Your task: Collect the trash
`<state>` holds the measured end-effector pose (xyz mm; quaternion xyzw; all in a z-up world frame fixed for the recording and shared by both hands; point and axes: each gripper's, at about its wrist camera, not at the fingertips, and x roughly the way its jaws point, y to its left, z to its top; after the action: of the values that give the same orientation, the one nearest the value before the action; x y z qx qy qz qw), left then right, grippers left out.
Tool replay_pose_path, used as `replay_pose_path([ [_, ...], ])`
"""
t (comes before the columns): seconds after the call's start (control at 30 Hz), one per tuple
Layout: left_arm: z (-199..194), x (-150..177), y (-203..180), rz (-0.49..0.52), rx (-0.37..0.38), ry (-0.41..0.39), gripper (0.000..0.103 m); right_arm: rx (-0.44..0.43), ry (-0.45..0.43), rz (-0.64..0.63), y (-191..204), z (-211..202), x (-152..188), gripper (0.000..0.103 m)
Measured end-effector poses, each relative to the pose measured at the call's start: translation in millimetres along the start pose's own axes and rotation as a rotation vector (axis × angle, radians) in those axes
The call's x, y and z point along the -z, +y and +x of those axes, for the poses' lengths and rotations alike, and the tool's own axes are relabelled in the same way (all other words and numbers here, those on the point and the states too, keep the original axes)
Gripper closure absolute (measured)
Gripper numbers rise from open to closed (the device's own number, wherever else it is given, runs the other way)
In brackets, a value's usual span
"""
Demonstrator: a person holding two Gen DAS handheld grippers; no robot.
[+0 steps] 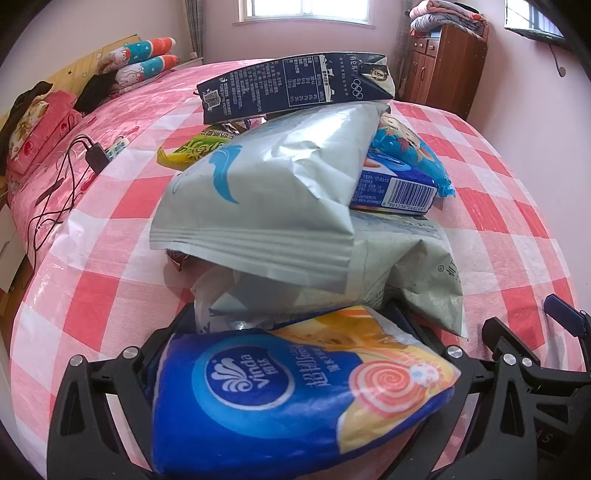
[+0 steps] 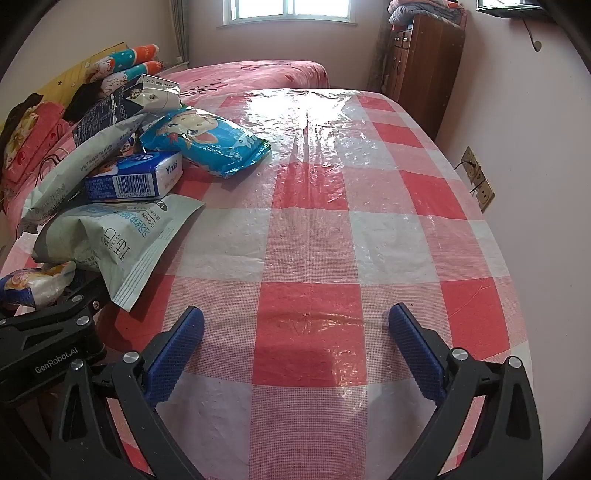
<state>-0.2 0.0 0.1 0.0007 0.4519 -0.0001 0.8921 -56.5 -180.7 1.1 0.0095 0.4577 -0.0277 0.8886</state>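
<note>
Looking along the left gripper (image 1: 295,369), its jaws stand wide around a soft blue-and-yellow tissue pack (image 1: 288,391) at the near foot of a trash heap: crinkled grey pouches (image 1: 266,206), a dark carton (image 1: 295,86) tilted on top; whether the pads press it I cannot tell, so closing gently should avoid toppling the pile. Beside it, the right gripper (image 2: 295,350) hovers wide and empty over the glossy checked counter (image 2: 332,229), trash heap (image 2: 122,192) left

Pink walls (image 2: 498,92), bright window (image 2: 288,9), wooden cabinet (image 2: 424,62)
</note>
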Motion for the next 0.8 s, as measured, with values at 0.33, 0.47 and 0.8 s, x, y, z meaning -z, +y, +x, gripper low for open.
replay_pose_path([
  [0.33,0,0,0,0.001,-0.001,0.000,0.004,0.008,0.003,-0.003,1,-1,1,0.004],
  [0.47,0,-1,-1,0.024,-0.005,-0.003,0.004,0.037,-0.027,-0.009,7,-9,6,0.004],
  [0.8,-32,11,-1,0.058,-0.007,-0.088,0.004,0.049,-0.186,0.009,12,-63,21,0.004],
])
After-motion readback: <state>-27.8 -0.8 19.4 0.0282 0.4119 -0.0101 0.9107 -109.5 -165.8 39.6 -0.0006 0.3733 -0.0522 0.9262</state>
